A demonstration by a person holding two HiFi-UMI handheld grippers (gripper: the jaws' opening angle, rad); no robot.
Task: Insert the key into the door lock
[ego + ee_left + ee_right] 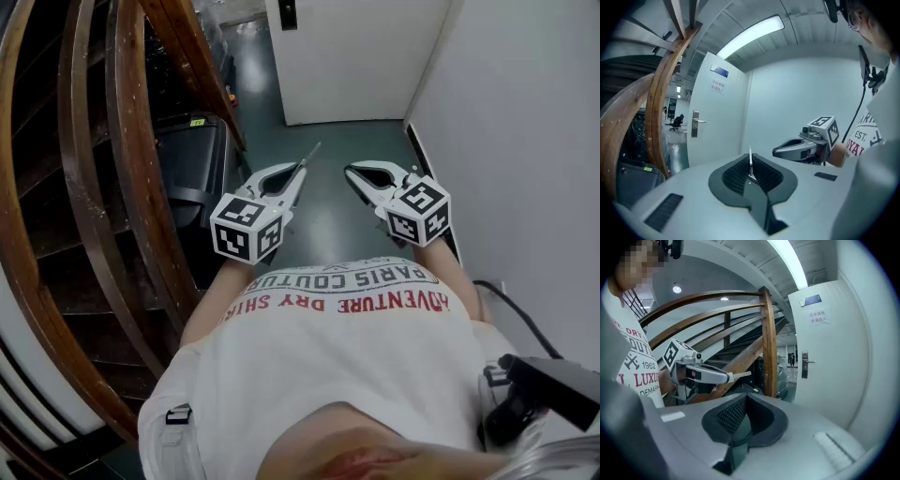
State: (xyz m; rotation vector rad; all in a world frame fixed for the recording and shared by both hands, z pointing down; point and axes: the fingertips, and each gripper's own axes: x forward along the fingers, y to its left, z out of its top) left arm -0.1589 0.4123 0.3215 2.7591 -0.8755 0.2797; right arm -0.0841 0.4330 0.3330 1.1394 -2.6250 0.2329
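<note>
A thin metal key (pixel 750 161) stands upright between the pads of my left gripper (pixel 750 165), which is shut on it. In the head view the key (pixel 308 156) sticks out past the left gripper (pixel 297 175) towards the white door (pixel 356 56) ahead. The door's lock plate and handle (pixel 696 123) are far off, also seen as the handle (pixel 805 363) in the right gripper view. My right gripper (pixel 352 172) hangs beside the left, shut with nothing between its jaws (pixel 746 398). The right gripper view also shows the left gripper (pixel 705 373) with the key (pixel 740 375).
A curved wooden stair railing (pixel 141 178) runs along the left, with a black box (pixel 192 159) beside it. A white wall (pixel 525 141) closes the right side, with a black cable (pixel 511 305) along it. Dark floor (pixel 328 206) leads to the door.
</note>
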